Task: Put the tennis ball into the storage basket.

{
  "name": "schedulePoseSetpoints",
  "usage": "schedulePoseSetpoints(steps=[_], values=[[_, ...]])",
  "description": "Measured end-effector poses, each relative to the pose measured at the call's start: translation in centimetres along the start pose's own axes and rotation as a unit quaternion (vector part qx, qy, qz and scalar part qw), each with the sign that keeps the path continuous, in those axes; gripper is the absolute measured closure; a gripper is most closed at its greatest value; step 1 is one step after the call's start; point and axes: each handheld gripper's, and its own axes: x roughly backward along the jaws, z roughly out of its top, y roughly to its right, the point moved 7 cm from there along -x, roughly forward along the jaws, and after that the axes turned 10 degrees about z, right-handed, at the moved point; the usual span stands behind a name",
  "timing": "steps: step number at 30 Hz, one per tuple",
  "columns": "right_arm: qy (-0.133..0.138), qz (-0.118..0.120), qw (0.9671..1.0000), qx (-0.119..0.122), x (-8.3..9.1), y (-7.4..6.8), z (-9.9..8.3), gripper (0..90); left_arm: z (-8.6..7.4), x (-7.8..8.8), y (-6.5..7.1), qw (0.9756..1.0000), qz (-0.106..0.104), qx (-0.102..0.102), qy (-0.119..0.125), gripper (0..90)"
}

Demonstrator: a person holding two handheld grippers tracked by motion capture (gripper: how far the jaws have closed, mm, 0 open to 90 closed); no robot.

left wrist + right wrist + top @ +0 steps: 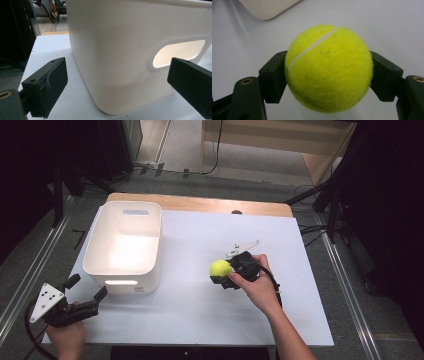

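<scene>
The tennis ball (328,68) sits clamped between the right gripper's (223,274) fingers (273,77), which press its two opposite sides near the widest part. That looks like the best hold: it is light, its felt grips well, and it gives a little, though a round ball may roll out of an off-centre pinch. The ball is to the right of the white bin (124,245), apart from it, with bare white surface (190,310) between. The left gripper (90,299) hovers at the bin's near side, fingers wide apart and empty.

No readable text or labels
</scene>
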Motion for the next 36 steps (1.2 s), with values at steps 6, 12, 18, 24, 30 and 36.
schedulePoseSetpoints(steps=[6, 12, 18, 24, 30, 36], values=[[0.000, 0.006, 0.9999, 0.008, -0.1, -0.3, 0.8, 23.9, 0.0, 0.0, 0.0, 1.0000, -0.001, 0.000, 0.000, 2.8], [0.001, 0.010, 0.9998, 0.015, -0.1, -0.4, 1.3, 23.9, 0.0, 0.0, 0.0, 1.0000, 0.000, 0.000, 0.000, 2.8], [0.000, 0.010, 0.9998, 0.017, -0.2, -0.5, 1.7, 23.9, 0.0, 0.0, -0.1, 1.0000, 0.000, -0.001, 0.001, 2.9], [0.001, 0.013, 0.9996, 0.023, -0.2, -0.7, 2.4, 23.9, 0.0, 0.0, -0.1, 1.0000, 0.000, 0.000, 0.001, 2.9], [0.001, 0.016, 0.9995, 0.027, -0.5, -0.9, 3.1, 23.9, 0.0, 0.1, -0.1, 1.0000, -0.001, 0.001, 0.001, 2.9], [0.001, 0.017, 0.9993, 0.032, -0.7, -1.0, 3.6, 23.9, 0.0, 0.1, -0.1, 1.0000, -0.001, 0.000, -0.001, 2.9]])
